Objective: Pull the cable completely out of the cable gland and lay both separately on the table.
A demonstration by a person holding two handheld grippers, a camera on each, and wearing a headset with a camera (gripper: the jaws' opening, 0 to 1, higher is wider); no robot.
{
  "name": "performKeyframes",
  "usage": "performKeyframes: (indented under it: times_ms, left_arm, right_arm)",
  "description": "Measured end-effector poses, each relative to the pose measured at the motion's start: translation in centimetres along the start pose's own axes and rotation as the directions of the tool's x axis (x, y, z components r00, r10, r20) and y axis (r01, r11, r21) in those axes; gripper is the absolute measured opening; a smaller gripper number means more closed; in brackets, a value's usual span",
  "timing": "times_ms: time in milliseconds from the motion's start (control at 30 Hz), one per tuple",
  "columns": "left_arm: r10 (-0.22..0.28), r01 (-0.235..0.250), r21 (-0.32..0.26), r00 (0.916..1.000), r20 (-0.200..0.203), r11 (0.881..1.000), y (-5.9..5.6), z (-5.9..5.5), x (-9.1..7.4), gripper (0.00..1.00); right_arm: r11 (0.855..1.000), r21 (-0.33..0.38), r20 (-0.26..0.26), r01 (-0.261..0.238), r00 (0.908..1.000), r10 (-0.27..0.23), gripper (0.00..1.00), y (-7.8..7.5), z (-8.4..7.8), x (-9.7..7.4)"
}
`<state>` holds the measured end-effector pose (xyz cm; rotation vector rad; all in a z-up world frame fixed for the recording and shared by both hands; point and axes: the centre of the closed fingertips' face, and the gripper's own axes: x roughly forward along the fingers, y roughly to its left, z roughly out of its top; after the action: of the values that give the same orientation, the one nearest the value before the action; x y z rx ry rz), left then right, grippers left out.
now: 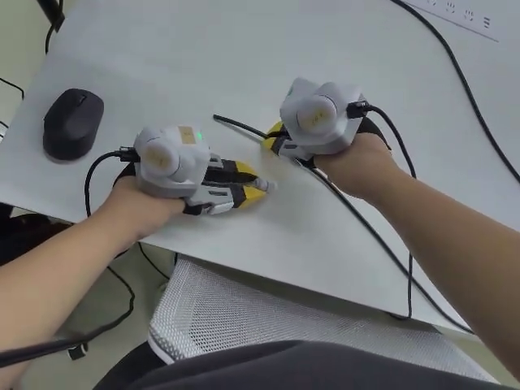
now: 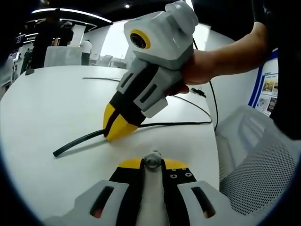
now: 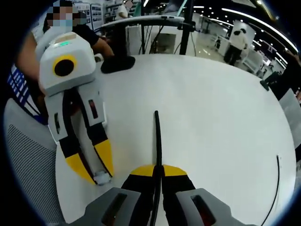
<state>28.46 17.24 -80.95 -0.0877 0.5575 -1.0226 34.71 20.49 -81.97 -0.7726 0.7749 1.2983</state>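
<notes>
Nearest you, your left gripper is clenched on the small gland, low over the near edge of the table. The cable looks clear of it, so set the gland down there and release gently so it doesn't roll. To the right, your right gripper pinches the cable near its free end, which lies on the table. Let go of it apart from the gland. Your left hand lies low, jaws pointing right. Your right wrist is raised, jaws tipped down and leftward.
</notes>
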Motion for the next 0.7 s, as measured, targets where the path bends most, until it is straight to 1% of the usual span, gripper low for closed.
performKeyframes:
  times_ms: [67,267,300,500,567,700]
  left_arm:
    - [0.002,-0.002,0.003,1.0,-0.005,1.0,-0.01,0.0,0.02,0.16]
    - [0.012,-0.011,0.019,0.9998,-0.019,1.0,-0.06,-0.01,0.06,0.16]
    - [0.017,-0.016,0.029,0.9996,-0.024,0.999,-0.05,-0.04,0.04,0.16]
    - [0.026,-0.026,0.02,0.9994,-0.023,0.999,0.03,0.04,-0.02,0.17]
    - [0.033,-0.033,0.019,0.9992,-0.022,0.999,0.07,0.13,-0.1,0.18]
    - [0.04,-0.04,0.016,0.9989,-0.024,0.999,0.06,0.28,-0.26,0.19]
  right_arm:
    - [1.0,-0.016,-0.004,0.005,1.0,-0.005,0.0,0.01,0.0,0.01]
    - [0.999,-0.034,-0.012,0.012,0.9999,-0.012,0.0,-0.06,0.02,0.03]
    - [0.999,-0.035,-0.012,0.013,0.9998,-0.013,0.0,-0.07,0.01,0.04]
    - [0.999,-0.038,-0.013,0.014,0.9998,-0.015,0.01,-0.13,0.06,0.04]
    - [0.999,-0.043,-0.015,0.02,0.9997,-0.021,0.03,-0.26,0.1,0.03]
    - [0.999,-0.016,0.019,0.038,0.9991,-0.038,0.06,-0.72,0.79,-0.49]
